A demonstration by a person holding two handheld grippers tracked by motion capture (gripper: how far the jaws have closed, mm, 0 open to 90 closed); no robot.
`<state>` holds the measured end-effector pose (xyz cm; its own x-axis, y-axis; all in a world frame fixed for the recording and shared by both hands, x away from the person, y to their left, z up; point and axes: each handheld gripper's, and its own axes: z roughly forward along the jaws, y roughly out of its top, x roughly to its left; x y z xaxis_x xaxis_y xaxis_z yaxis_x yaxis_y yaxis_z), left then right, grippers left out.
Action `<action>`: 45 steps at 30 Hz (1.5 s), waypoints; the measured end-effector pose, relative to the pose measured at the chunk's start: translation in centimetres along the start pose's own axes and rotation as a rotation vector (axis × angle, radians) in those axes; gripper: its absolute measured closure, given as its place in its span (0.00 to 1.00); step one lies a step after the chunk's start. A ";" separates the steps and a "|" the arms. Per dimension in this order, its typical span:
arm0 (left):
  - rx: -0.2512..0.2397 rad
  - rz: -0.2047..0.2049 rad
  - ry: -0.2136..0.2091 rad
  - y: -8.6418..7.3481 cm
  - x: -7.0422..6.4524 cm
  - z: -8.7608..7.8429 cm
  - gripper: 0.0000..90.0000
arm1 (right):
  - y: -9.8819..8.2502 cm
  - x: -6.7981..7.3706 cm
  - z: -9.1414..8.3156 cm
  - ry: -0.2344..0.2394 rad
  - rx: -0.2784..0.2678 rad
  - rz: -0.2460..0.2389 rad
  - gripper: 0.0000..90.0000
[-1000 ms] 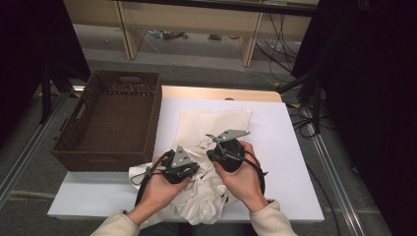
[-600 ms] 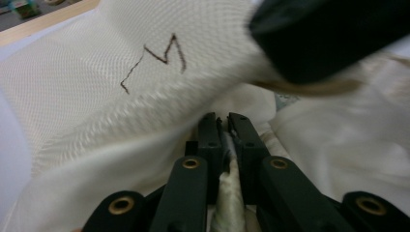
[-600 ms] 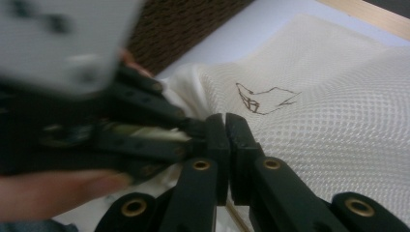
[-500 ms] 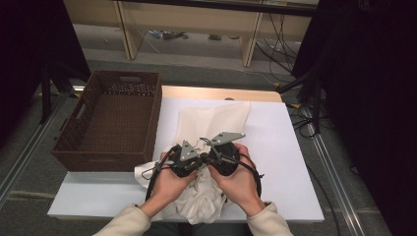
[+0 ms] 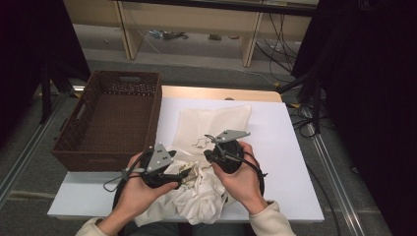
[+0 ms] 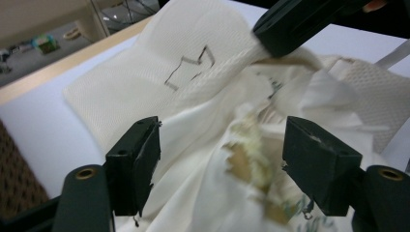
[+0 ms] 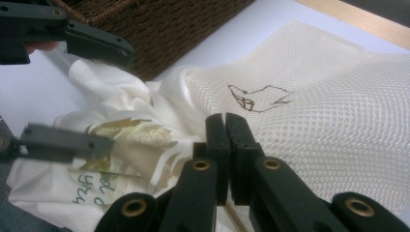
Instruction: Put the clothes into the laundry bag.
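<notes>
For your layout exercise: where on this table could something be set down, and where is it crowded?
Bare white table lies right of the mesh bag, and a strip runs below the wicker basket. The front middle is crowded: crumpled cloth and both hands.

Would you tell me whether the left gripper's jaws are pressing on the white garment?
Apart: in the left gripper view the left gripper stands open, its jaws wide of the white garment.

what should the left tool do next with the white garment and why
Probably close the left tool on the white garment and feed it toward the mesh bag. Its jaws have just been opening and stand apart over the bunched cloth, while the right tool stays shut at the bag's edge.
</notes>
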<state>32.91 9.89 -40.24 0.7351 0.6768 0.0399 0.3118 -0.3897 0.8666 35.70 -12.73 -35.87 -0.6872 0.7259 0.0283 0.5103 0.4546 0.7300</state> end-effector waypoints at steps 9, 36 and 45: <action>0.095 -0.045 -0.041 -1.5 0.6 3.7 0.31 | -0.1 0.3 0.2 -0.004 0.014 0.026 1.00; 0.049 -0.064 -0.010 2.1 -2.8 6.0 0.91 | 0.0 0.3 -0.4 0.003 -0.006 0.039 1.00; 0.058 -0.036 -0.010 1.0 -1.8 7.4 0.67 | 0.1 0.3 -0.2 0.045 -0.015 0.003 1.00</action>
<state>36.35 3.72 -43.12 0.7289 0.6846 0.0043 0.3718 -0.4011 0.8372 35.45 -12.56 -35.69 -0.7083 0.7033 0.0604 0.5047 0.4447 0.7399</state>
